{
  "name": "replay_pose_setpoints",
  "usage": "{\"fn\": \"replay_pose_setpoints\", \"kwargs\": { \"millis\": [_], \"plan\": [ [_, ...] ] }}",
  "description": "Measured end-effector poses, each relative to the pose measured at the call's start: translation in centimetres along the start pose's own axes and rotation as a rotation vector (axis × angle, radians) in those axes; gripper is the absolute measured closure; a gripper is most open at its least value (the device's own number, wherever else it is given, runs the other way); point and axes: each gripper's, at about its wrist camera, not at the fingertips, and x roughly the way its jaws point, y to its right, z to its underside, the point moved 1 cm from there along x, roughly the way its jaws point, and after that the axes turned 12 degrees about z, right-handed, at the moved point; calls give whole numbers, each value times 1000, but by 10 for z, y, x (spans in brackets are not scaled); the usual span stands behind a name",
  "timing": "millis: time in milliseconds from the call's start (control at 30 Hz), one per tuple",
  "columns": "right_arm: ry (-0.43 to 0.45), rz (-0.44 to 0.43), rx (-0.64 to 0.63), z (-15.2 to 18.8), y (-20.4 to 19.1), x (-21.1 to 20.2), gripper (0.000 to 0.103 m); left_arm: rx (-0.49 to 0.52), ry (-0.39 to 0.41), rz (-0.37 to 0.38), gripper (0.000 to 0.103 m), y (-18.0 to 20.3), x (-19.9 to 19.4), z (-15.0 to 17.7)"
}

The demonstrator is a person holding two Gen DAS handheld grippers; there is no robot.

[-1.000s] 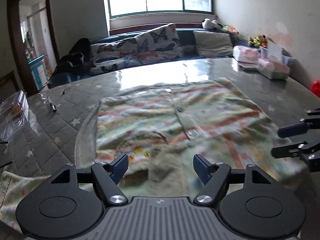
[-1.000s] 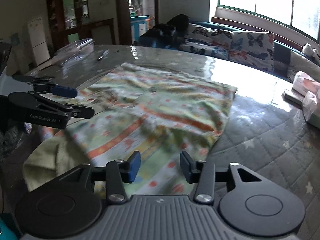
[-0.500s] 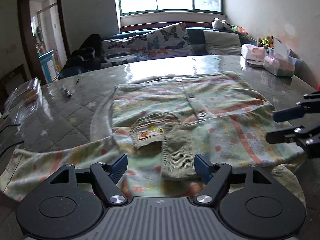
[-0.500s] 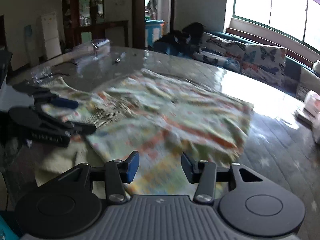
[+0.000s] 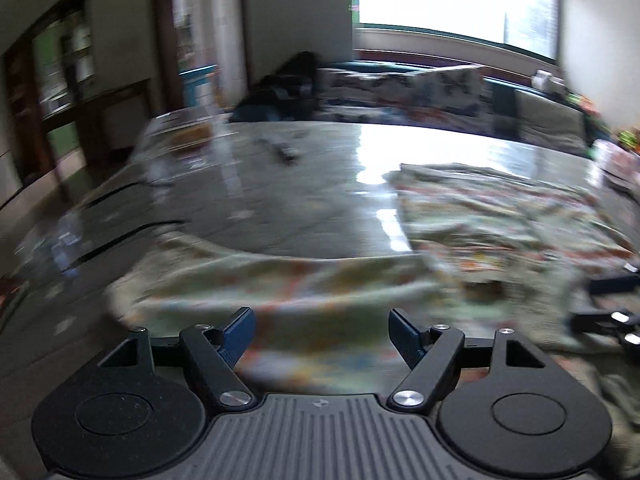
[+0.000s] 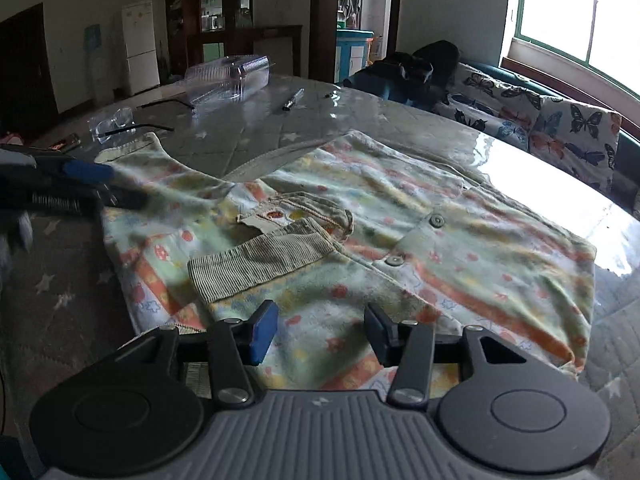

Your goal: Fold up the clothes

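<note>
A pale green child's cardigan [image 6: 420, 240] with orange stripes and buttons lies flat on the quilted table [image 6: 240, 136]. One ribbed cuff [image 6: 260, 262] is folded across its front. Its other sleeve [image 5: 256, 280] stretches out to the left in the blurred left wrist view. My left gripper [image 5: 322, 330] is open and empty, just above that sleeve; it also shows at the left of the right wrist view [image 6: 80, 184]. My right gripper [image 6: 320, 324] is open and empty over the cardigan's near hem; it shows at the right edge of the left wrist view [image 5: 608, 300].
A clear plastic box [image 6: 232, 76], glasses [image 6: 120, 120] and a pen [image 6: 294, 98] lie on the far left of the table. A sofa with butterfly cushions [image 6: 540, 120] runs behind the table under the window.
My left gripper has swung to the left, from the cardigan's middle to its outstretched left sleeve. My right gripper has moved slightly closer over the hem. Both stay open.
</note>
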Motion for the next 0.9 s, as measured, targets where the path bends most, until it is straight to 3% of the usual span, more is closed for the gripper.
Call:
{"fn": "replay_pose_setpoints", "kwargs": {
  "millis": [267, 333, 467, 667, 800, 900],
  "plan": [
    [17, 1, 11, -4, 0, -8, 51, -175, 36, -226, 28, -83, -5, 1],
    [20, -2, 9, -5, -1, -10, 51, -220, 39, -255, 35, -99, -4, 0],
    [27, -8, 6, -5, -3, -14, 51, -295, 32, -255, 46, -121, 0, -4],
    [32, -8, 15, -5, -2, -18, 51, -323, 48, -200, 66, -122, 0, -9],
    [39, -2, 33, -3, 3, -22, 51, -342, 59, -163, 92, -122, 1, -12],
    [48, 6, 51, -1, 8, -27, 51, -355, 68, -134, 93, -122, 1, -15]
  ]
}}
